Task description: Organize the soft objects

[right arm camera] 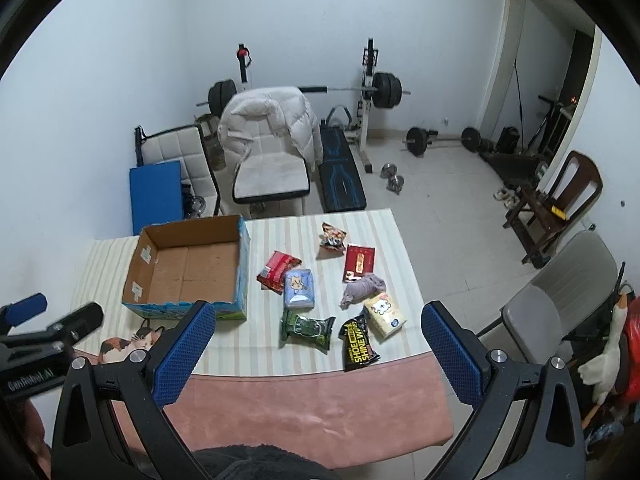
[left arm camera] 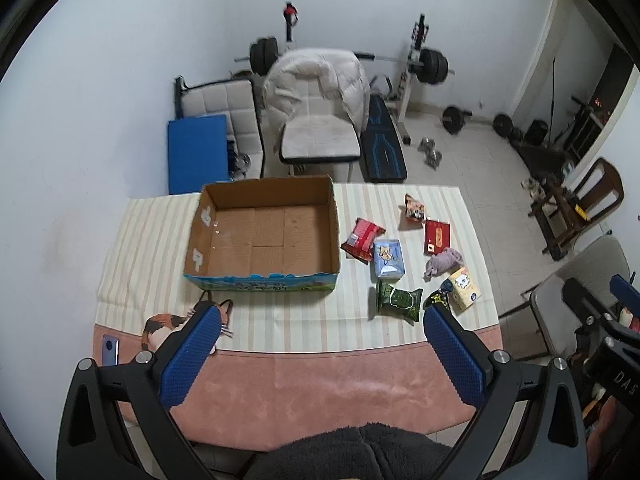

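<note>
An empty cardboard box [left arm camera: 264,236] [right arm camera: 188,270] stands on the striped tablecloth [left arm camera: 300,320]. To its right lie several soft packs: a red snack bag [left arm camera: 362,238] [right arm camera: 277,270], a blue tissue pack [left arm camera: 388,260] [right arm camera: 298,290], a green wipes pack [left arm camera: 398,300] [right arm camera: 306,328], a grey cloth [left arm camera: 442,262] [right arm camera: 362,288], a cream tissue pack [left arm camera: 464,288] [right arm camera: 384,314], a black shoe-wipes pack [right arm camera: 358,344], a red packet [left arm camera: 437,236] [right arm camera: 359,268] and an orange bag [left arm camera: 414,208] [right arm camera: 333,238]. My left gripper [left arm camera: 322,320] and right gripper [right arm camera: 318,318] are open and empty, above the table's near edge.
A cat-shaped mat [left arm camera: 168,326] and a phone [left arm camera: 109,349] lie at the near left of the table. Behind the table stand a chair with a white jacket [left arm camera: 320,120], a weight bench [left arm camera: 384,148] and a barbell rack. A grey folding chair [right arm camera: 560,300] stands to the right.
</note>
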Demonstrator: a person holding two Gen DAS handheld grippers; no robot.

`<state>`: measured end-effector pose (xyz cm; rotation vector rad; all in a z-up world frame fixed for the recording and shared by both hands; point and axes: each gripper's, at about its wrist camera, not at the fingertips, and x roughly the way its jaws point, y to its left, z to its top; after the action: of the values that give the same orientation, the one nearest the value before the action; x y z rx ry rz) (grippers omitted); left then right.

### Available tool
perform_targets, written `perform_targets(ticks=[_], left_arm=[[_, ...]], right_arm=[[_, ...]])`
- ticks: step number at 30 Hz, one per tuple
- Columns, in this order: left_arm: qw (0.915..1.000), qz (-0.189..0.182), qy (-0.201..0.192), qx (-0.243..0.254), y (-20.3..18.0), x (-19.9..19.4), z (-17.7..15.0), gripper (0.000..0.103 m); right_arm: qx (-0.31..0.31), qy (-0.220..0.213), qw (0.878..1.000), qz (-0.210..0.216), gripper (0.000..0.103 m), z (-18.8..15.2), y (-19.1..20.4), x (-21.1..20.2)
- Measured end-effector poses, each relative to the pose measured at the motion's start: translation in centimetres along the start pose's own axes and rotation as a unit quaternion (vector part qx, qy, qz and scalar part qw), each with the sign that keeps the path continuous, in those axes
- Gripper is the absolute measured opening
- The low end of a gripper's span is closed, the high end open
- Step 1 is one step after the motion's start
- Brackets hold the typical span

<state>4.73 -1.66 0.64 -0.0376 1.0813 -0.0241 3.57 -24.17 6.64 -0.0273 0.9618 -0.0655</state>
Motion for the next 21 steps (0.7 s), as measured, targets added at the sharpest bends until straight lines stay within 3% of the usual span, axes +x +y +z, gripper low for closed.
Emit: perform_targets(ticks=[5,11,17,21], left_arm=[[0.998,-0.024,0.058,0.006,-2.1,8.3,3.3,0.103],[0.9886,-0.045,0.142,0.017,-6.6,21.0,6.1,0.103],[0.9719,-0.037,0.229,0.037,-10.9,33.4,6.3,0.103],[0.9563,-0.034,0.288,0.038,-13.3,41.4,5.8,0.099]], right_arm=[[0.004,0.04,0.999,-0.029,0.103,1.3,-3.7,6.5],[-0.003,0.14,0.989,-0.042,0.103,1.1,-9.7,20.7],[-0.024,0.256,0.966,-0.038,0.103,-2.0,-13.8,36.7],[-0.028,0.308,0.951,-0.017,0.103,-4.5,-14.9,44.5]])
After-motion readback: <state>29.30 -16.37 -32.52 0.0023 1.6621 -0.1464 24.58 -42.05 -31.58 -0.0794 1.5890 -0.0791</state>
